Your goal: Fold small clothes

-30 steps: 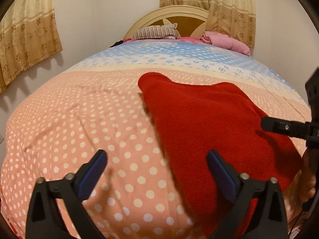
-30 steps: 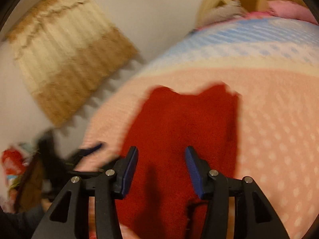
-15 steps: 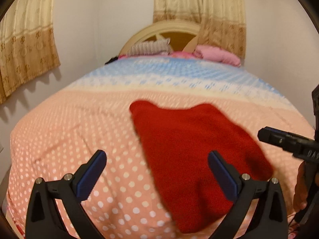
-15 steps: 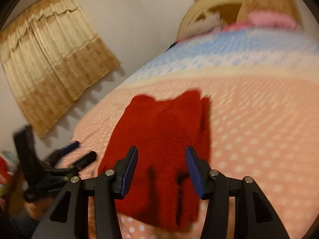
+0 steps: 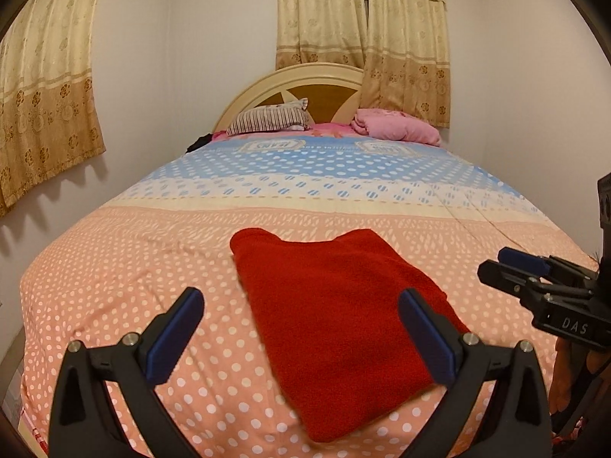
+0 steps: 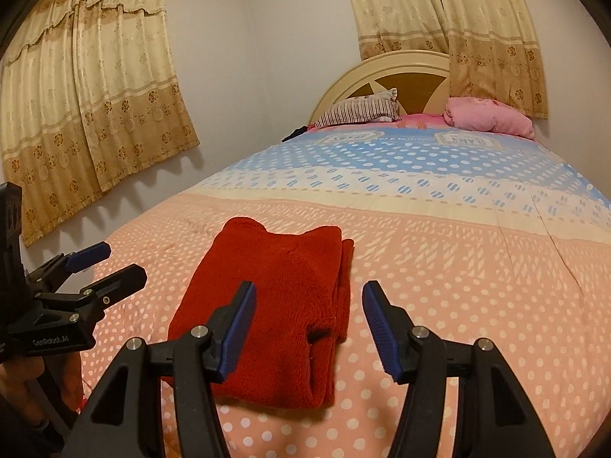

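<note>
Broadly, the bed (image 5: 114, 267) in its dotted cover carries one red garment (image 5: 336, 305), folded into a long packet near the foot edge, its long axis running from that edge toward the headboard (image 5: 290, 76). It lies ahead of and below both tools. The left gripper (image 5: 301, 336) hangs wide open and empty, the right gripper (image 6: 307, 328) empty too, jaws opening, and seemingly nearer over the packet's right edge.
</note>
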